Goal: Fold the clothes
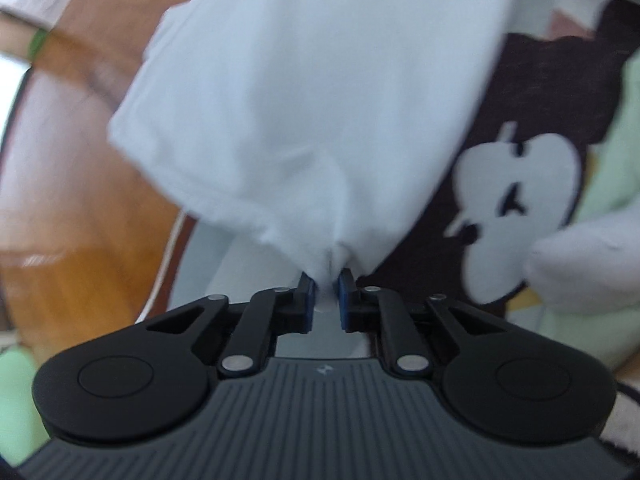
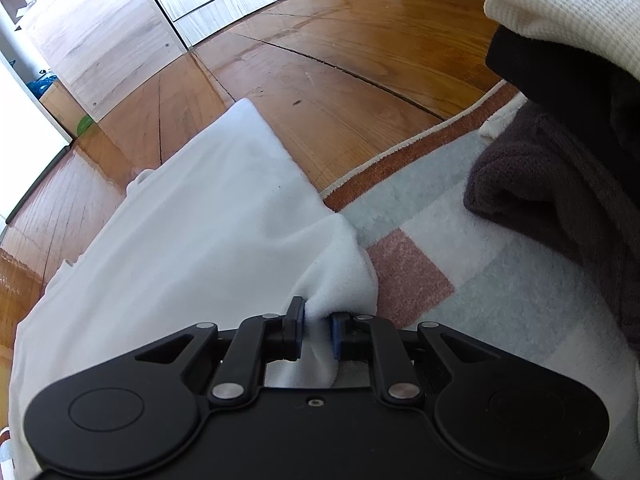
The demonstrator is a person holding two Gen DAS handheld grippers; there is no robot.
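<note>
A: Item one, left gripper?
B: Jaws nearly together, blue pads pinching a bunched corner of the white garment. Cloth fanning out from the pinch toward 12 o'clock, filling the middle of the left wrist view. Picture blurred; hem visible along the cloth's lower left edge, toward 9 o'clock.

A: Item two, right gripper?
B: Jaws narrowly apart, closed onto a thicker fold of the same white garment. Cloth passing between the pads and down behind them. Rest of the garment spread from the pinch toward 9 and 10 o'clock, lying partly over the wooden floor, partly over the rug.

A: Surroundings, left wrist view?
B: Dark brown cloth with pale cartoon print at 3 o'clock, beside the white garment. Pale green fabric at the far right edge. White gloved fingertip at 4 o'clock. Wooden floor at 9 o'clock.

A: Surroundings, right wrist view?
B: Dark grey folded cloth at 2 o'clock, resting on the rug, apart from the white garment. White knitted glove at 1 o'clock, against a black object; identity of that object not discernible. Light wooden cabinet fronts at 11 o'clock.
</note>
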